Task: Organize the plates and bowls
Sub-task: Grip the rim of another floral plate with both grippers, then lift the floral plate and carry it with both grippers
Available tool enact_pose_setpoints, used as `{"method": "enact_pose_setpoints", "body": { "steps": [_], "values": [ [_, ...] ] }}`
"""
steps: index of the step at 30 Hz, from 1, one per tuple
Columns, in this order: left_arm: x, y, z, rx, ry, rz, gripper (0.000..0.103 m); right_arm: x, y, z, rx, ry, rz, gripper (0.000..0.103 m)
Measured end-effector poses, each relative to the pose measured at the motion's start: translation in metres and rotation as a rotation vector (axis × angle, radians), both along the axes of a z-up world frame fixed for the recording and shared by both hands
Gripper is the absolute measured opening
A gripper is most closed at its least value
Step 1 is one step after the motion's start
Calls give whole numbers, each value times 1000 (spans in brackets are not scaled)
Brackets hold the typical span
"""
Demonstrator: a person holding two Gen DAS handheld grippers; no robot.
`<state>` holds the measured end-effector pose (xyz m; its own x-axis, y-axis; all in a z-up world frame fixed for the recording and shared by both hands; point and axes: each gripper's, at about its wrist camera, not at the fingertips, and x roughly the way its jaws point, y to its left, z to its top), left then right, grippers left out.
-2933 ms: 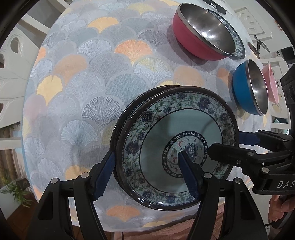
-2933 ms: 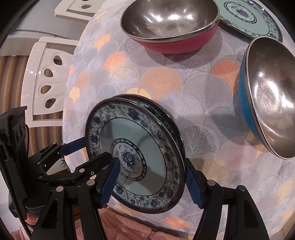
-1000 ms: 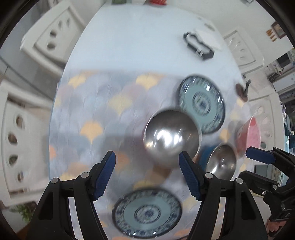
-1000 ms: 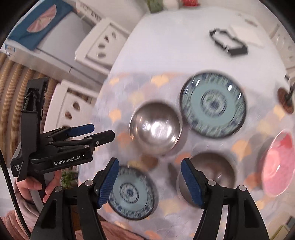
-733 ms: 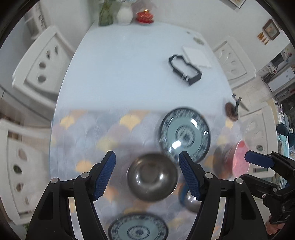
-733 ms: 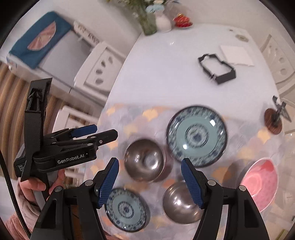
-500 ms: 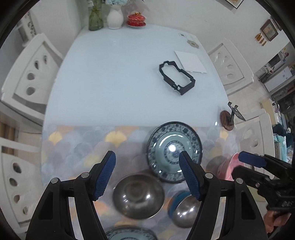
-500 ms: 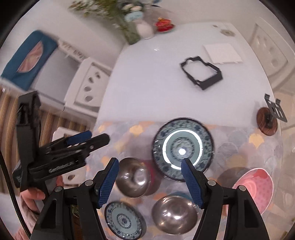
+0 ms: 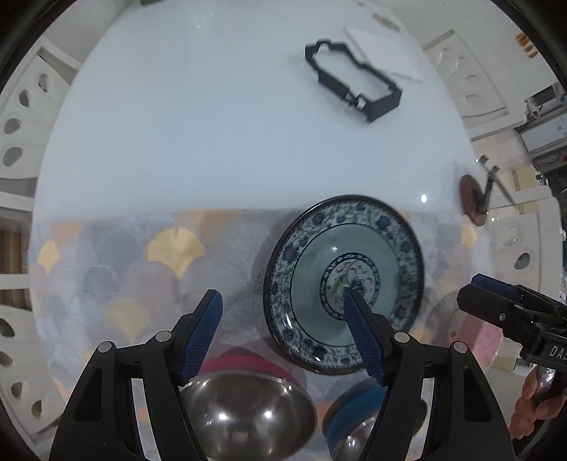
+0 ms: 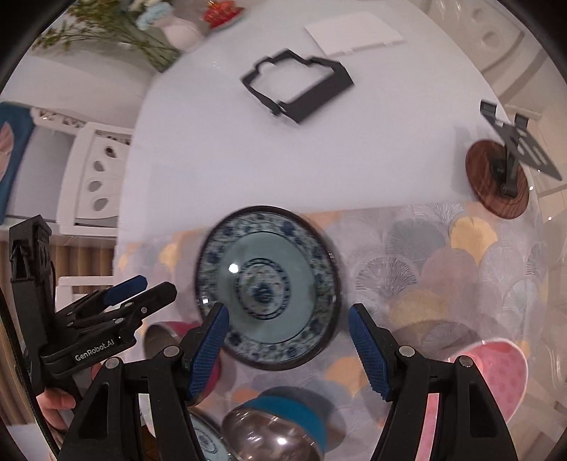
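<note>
A blue floral plate point(image 9: 345, 283) lies flat on the patterned mat point(image 9: 124, 269); it also shows in the right wrist view point(image 10: 267, 285). My left gripper point(image 9: 283, 329) is open and empty above it, with its right finger over the plate's centre. My right gripper point(image 10: 288, 345) is open and empty, with the plate just ahead. A red steel bowl point(image 9: 248, 407) and a blue steel bowl point(image 9: 358, 422) sit near me. A pink bowl point(image 10: 492, 376) is at the right. Part of another floral plate point(image 10: 207, 439) shows at the bottom.
A black frame point(image 9: 354, 85) and white card point(image 9: 382, 49) lie on the far white tabletop point(image 9: 195, 134). A phone stand on a wooden disc point(image 10: 499, 177) is at the right edge. White chairs point(image 9: 21, 117) ring the table. A flower vase point(image 10: 177, 32) stands far off.
Both grippers let go of the near plates, rose high, then came down and forward toward the far floral plate. Both are still open.
</note>
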<state>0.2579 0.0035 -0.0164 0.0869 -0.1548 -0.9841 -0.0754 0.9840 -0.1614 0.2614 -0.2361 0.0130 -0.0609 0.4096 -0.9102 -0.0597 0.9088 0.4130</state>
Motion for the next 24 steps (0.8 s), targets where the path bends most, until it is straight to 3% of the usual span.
{"method": "enact_pose_setpoints", "body": {
  "steps": [14, 24],
  "values": [
    [6, -12, -57, -2, 101, -51, 69, 17, 18, -78, -79, 89, 4, 65],
    [12, -28, -63, 21, 75, -92, 69, 21, 31, -79, -141, 41, 75, 63]
  ]
}}
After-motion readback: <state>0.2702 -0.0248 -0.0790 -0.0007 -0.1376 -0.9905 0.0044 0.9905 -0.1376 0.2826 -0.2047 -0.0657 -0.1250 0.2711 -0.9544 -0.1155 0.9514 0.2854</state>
